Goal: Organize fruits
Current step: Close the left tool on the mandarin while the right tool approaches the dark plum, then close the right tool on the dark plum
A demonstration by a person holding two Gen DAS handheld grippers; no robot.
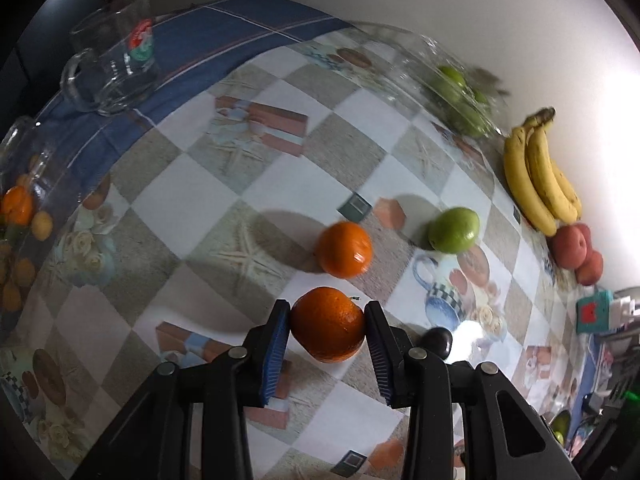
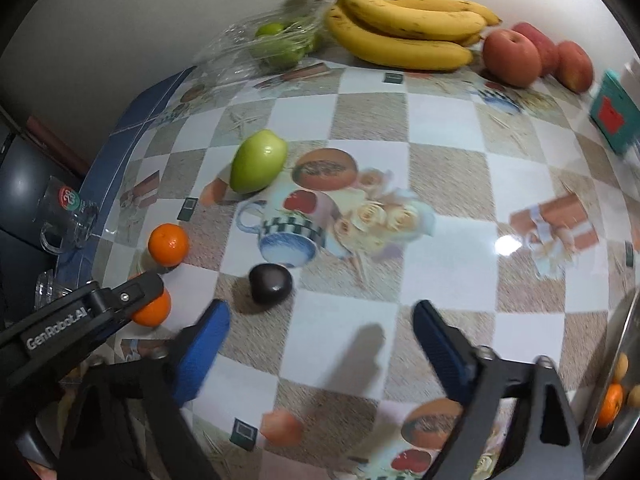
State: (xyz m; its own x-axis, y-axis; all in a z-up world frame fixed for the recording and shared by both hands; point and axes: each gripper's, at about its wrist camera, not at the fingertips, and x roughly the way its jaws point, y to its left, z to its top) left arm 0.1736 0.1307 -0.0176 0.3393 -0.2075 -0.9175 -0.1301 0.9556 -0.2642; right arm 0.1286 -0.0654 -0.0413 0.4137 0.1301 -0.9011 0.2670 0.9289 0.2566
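1. Orange fruit, a held orange (image 1: 327, 323), sits pinched between the blue pads of the left tongs (image 1: 326, 326), above a desk (image 1: 192, 184) covered in a checked, picture-printed cloth.
2. Just beyond it, a second orange (image 1: 345, 249) rests on the desk, with a green apple (image 1: 454, 229) to its right.
3. A small dark fruit (image 2: 270, 282) lies on the desk just ahead of the right tongs (image 2: 320, 328), which are spread wide with nothing between their pads.
4. Along the far wall lie a bunch of bananas (image 2: 404, 28) and, beside them, red apples (image 2: 536, 56).
5. A clear glass bowl (image 1: 420, 76) near the bananas holds green fruit.
6. A glass mug (image 1: 110, 56) stands on a blue cloth (image 1: 224, 36) at the desk's far left edge.
7. Another glass container (image 1: 24, 200) at the left edge holds oranges and small yellow fruit.
8. A teal box (image 2: 612, 112) stands at the right, near the red apples.
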